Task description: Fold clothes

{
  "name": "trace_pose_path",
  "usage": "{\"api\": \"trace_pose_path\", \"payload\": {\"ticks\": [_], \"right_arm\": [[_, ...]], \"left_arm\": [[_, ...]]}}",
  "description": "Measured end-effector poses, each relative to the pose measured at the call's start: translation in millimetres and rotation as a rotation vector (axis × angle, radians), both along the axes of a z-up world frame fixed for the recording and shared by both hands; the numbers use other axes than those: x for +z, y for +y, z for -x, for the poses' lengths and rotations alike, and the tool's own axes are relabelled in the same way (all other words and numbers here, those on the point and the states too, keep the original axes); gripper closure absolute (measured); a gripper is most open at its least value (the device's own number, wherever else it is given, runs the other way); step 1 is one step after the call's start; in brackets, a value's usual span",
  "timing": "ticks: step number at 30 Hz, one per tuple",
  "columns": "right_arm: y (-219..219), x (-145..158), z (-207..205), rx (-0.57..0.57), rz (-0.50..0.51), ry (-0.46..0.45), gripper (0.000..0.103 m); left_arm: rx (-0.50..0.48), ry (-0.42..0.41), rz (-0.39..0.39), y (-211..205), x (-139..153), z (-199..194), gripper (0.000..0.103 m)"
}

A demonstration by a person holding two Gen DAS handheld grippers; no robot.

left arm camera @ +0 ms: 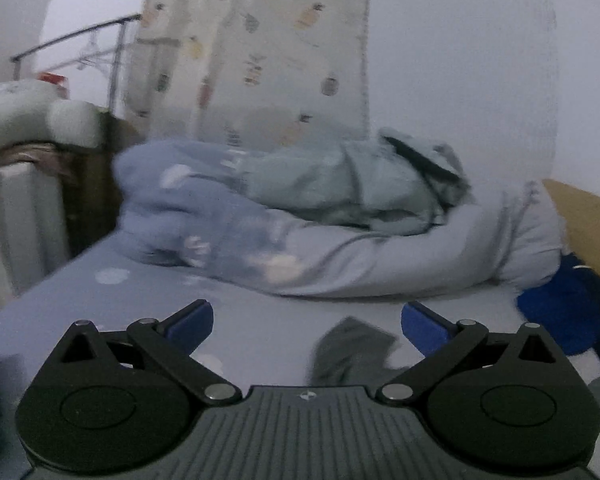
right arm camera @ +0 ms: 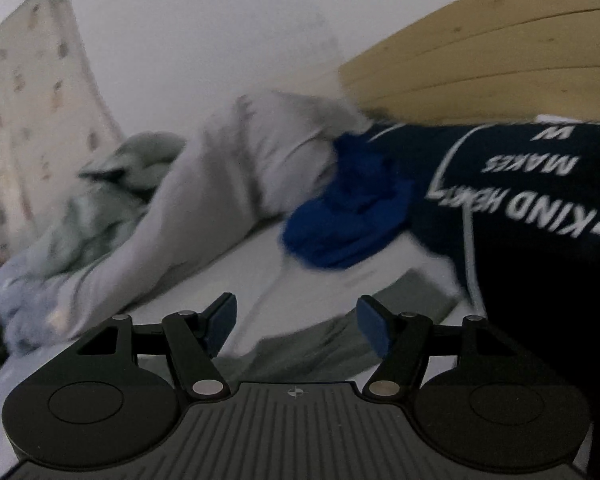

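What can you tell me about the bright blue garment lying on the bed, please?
The bright blue garment is a soft, matte fabric bunched into a crumpled heap, unfolded. It lies on the pale bed sheet, wedged between the rolled grey duvet and a dark navy printed garment, touching both. Neither gripper touches it. The left view shows it at the right edge.

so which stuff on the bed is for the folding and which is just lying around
For the folding:
- grey garment lying just ahead of both open grippers, left gripper, right gripper
- bright blue garment, crumpled
- dark navy printed garment

Just lying about:
- rolled duvet
- patterned curtain
- wooden headboard
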State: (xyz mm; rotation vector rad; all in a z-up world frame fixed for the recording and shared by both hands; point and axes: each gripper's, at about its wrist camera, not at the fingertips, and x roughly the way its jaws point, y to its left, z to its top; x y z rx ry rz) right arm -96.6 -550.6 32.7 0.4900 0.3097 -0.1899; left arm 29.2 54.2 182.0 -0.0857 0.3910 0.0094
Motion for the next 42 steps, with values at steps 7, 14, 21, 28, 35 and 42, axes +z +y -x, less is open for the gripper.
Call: {"api": "trace_pose_path", "payload": {"ticks": [7, 14, 21, 28, 35, 42], "right_arm": [[120, 15, 68, 0.362, 0.120, 0.174, 0.033], [255, -19, 127, 0.727, 0.419, 0.367, 0.034], [296, -45, 127, 0.785, 0.547, 0.406, 0.045], [308, -61, 120, 0.799, 0.636, 0.441, 0.052], [320, -76, 115, 0.828, 0.722, 0.475, 0.052], [322, -85, 115, 0.850, 0.735, 0.510, 0.054]], "left_arm": [[0.124, -0.019, -0.024, 56, 26, 102, 0.000], [0.075, 0.102, -0.004, 66, -9, 140, 0.000], [-0.062, 0.432, 0.221, 28, -144, 132, 0.002], [-0.197, 0.611, 0.345, -8, -230, 129, 0.004], [-0.179, 0.725, 0.407, -16, -263, 99, 0.080], [-0.142, 0.668, 0.455, 15, -238, 96, 0.094]]}}
